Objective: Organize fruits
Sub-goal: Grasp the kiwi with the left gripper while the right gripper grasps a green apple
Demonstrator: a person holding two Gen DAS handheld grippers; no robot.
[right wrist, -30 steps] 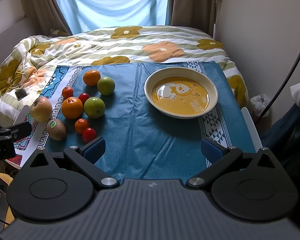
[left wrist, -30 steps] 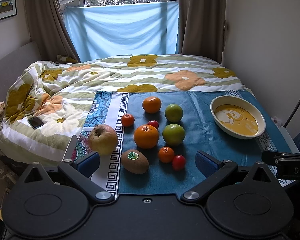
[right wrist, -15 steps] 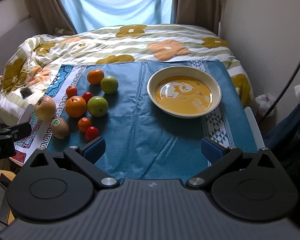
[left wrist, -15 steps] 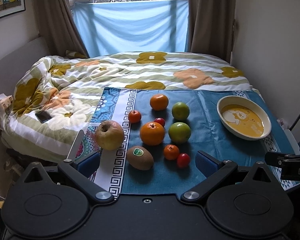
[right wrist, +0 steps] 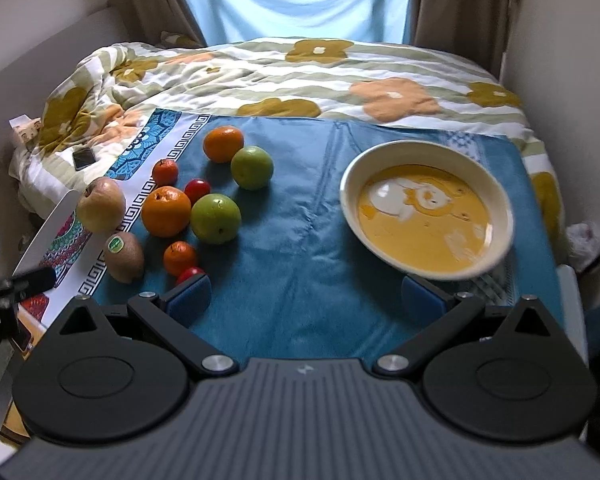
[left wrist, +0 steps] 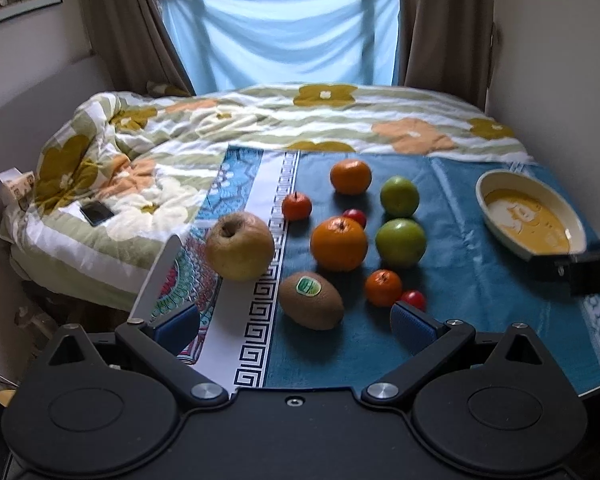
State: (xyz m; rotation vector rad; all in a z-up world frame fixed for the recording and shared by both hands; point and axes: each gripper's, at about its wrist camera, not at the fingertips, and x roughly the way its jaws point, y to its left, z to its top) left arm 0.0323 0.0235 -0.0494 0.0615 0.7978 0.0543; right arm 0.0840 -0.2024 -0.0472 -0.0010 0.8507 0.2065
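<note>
Both grippers advanced toward fruit; left gripper [left wrist: 294,324] spread wide before kiwi [left wrist: 311,300], right gripper [right wrist: 306,298] spread, empty, near bowl [right wrist: 500,200].

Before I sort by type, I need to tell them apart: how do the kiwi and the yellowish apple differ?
The kiwi is brown, oval and lies on its side; the apple is yellowish, rounder and sits stem-dimple up. The kiwi carries a green sticker, while the apple shows none. The apple looks larger. The kiwi rests mostly on the plain blue cloth, and the apple rests on the patterned border. Both sit at the left of the fruit group, ungripped.
</note>
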